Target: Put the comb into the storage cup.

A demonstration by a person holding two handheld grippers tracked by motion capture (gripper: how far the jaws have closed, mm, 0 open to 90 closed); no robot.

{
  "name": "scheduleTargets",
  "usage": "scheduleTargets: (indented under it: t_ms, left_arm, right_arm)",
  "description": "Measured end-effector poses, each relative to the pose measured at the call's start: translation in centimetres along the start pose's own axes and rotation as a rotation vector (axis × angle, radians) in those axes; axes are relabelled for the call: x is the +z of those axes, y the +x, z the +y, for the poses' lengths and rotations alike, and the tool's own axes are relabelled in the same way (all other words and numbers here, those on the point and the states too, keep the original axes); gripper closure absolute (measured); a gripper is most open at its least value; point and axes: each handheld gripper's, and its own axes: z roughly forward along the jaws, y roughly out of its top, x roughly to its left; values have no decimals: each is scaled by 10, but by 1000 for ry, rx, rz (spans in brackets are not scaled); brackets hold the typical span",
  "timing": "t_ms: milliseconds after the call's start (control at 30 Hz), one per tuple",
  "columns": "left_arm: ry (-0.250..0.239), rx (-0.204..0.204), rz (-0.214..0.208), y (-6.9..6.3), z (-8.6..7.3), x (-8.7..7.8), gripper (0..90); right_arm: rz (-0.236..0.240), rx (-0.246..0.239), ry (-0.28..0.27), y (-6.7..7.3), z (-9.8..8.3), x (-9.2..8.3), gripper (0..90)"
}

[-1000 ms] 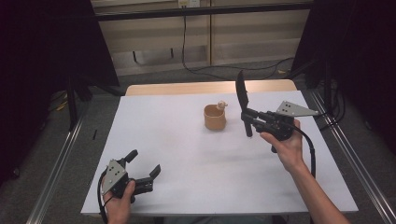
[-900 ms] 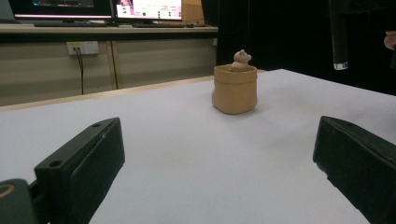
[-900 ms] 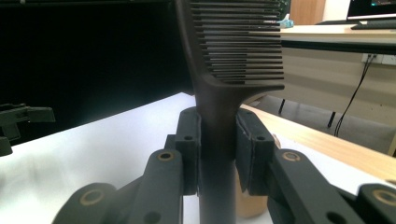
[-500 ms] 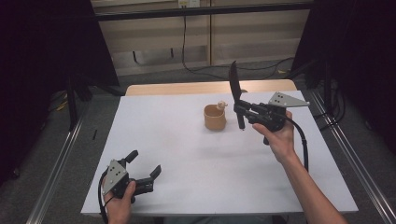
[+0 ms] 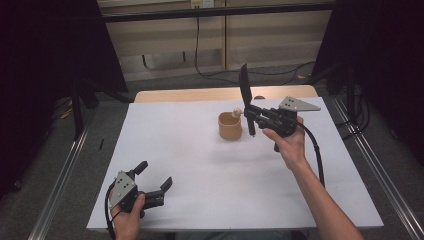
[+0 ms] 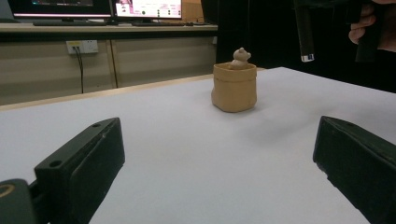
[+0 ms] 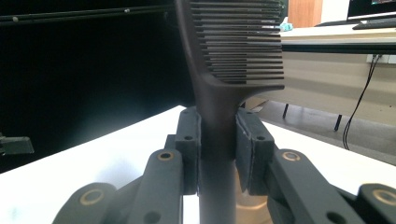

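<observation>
Beside the small tan cup point(image 5: 230, 126) mid-table, your right gripper point(image 5: 248, 114) is pinching an upright black plastic comb point(image 5: 244, 91), your left gripper point(image 5: 151, 176) is idling spread, and a careless sideways sweep is risking toppling that cup.

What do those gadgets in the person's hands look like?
Both are black, hand-held tools with two flat, blocky jaws. The left gripper and the right gripper each carry a grey three-cornered plate with small holes and trail a black cable. The forearms show no sleeves.
</observation>
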Motion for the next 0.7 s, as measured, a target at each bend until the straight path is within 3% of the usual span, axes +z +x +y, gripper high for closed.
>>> scheduleTargets:
  t_ms: [267, 700]
  left_arm:
    - [0, -2, -3, 0, 0, 0, 22]
    - [2, -5, -6, 1, 0, 0, 22]
  right_arm:
    - [11, -30, 15, 6, 5, 17, 727]
    - [24, -24, 5, 6, 12, 44, 726]
